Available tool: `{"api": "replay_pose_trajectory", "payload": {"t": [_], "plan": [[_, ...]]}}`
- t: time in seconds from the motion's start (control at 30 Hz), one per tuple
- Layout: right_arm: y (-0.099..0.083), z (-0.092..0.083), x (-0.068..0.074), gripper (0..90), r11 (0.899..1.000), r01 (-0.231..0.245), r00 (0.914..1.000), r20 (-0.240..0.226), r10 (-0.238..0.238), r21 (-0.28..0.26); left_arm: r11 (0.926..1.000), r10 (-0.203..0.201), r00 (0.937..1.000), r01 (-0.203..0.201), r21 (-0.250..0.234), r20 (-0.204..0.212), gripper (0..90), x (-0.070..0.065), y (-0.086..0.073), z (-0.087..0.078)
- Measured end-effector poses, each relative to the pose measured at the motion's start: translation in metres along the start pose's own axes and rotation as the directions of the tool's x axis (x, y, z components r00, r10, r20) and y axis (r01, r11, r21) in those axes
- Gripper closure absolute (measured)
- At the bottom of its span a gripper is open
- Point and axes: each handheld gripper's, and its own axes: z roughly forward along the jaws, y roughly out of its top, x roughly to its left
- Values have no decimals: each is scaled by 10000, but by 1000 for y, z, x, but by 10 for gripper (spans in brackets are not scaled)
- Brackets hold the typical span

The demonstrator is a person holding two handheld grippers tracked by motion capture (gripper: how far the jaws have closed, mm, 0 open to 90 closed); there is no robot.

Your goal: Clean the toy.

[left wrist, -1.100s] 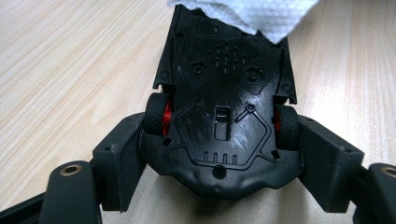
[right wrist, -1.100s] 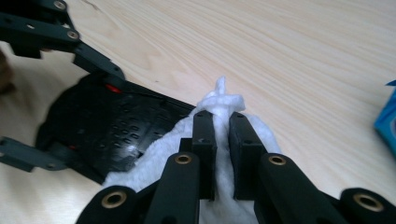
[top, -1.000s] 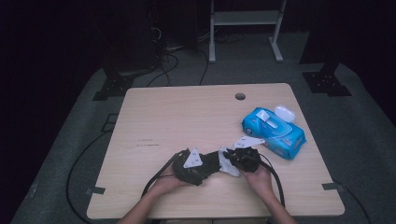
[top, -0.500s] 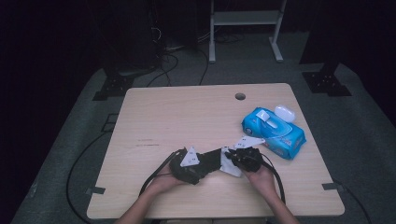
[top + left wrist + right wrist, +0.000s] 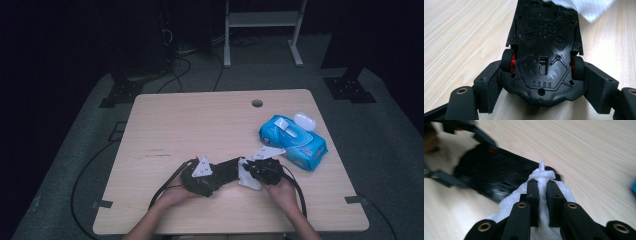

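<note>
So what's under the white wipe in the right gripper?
The black toy car's end, held upside down in the left gripper's fingers. The white wipe covers that end, so its detail stays hidden.

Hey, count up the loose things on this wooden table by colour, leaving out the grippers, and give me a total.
Black: 1, the black plastic toy car lying underside up.
White: 2, the crumpled white wipe and the small white oval case.
Blue: 1, the blue soft pack of wipes.
Total: 4.

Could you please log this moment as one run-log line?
left gripper: shut on toy car | right gripper: shut on white wipe, against car
</note>
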Motion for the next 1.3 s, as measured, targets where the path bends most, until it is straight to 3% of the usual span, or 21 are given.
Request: {"api": "replay_pose_trajectory", "payload": {"t": [0.07,0.23,0.37,0.5,0.6,0.7,0.83,0.93,1.03,1.07,1.17,1.23,1.27,1.3], "plan": [[-2,-3,-6,816,9998,-191,9998,62,191,-11,10000,58,10000,-58,56,-33,240,0,0,0],[0,1,6,816,9995,315,9994,-133,-316,-9,10000,17,10000,-17,-3,-41,240,-1,1,0],[4,6,7,816,9998,145,9997,-214,-147,-97,10000,37,10000,-37,27,15,240,-3,2,0],[6,8,8,817,9988,450,9990,40,-450,-205,10000,72,9999,-72,-14,88,240,-5,3,1],[4,6,-2,819,9997,10,9995,322,-2,-237,10000,56,9999,-56,-20,142,239,-4,3,1],[4,3,-5,818,9993,-250,9990,369,260,-272,9996,294,9993,-294,14,219,239,-9,5,3],[10,6,9,816,9983,325,9995,-43,-328,-481,9951,966,9942,-974,154,475,240,-19,11,6],[11,8,12,817,9971,672,9977,144,-667,-366,9967,791,9954,-799,130,546,239,-18,11,6],[6,1,0,818,9993,214,9983,553,-197,-301,9980,619,9964,-624,81,574,239,-16,10,5],[4,-2,-6,818,9996,-18,9979,639,37,-286,9971,744,9962,-750,127,453,239,-16,9,5],[0,-5,-13,818,9982,-471,9984,311,482,-365,9974,706,9962,-714,129,500,240,-14,9,5],[2,-5,-4,819,9988,-184,9996,218,194,-453,9977,655,9971,-662,166,383,240,-13,8,5],[4,-3,1,818,9992,-66,9999,-110,62,-383,9979,600,9977,-607,205,315,240,-12,8,5],[5,-2,5,818,9993,176,9998,-51,-178,-337,9986,488,9985,-492,168,259,240,-11,7,4]]}}
